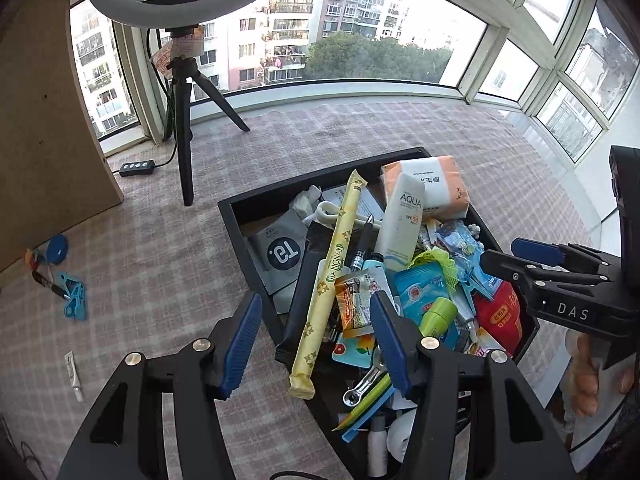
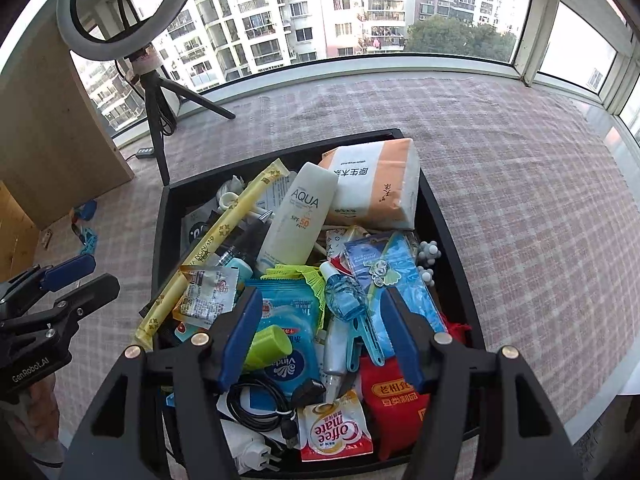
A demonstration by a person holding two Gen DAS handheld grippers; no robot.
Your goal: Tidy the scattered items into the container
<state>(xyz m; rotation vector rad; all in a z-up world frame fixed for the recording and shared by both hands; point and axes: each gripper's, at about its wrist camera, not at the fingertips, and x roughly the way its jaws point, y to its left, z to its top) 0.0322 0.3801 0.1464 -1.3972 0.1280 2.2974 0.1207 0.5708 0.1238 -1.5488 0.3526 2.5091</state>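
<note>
Hovering over the black bin (image 2: 440,216), both my hand-held grippers, left (image 1: 316,344) and right (image 2: 320,336), gape empty. Heaped clutter buries the bin's floor; my fingers (image 2: 240,340) mask its near edge.

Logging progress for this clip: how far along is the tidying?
Mostly done: the black container is heaped with items. Nothing is in hand; the left gripper and right gripper are open. Left: a blue clip, a pen and a small white tube on the cloth.

Checked cloth (image 1: 360,128) carries black container (image 1: 256,200), tripod (image 1: 185,152), power strip (image 1: 137,168), blue clips (image 1: 75,300), small tube (image 1: 74,376).
</note>
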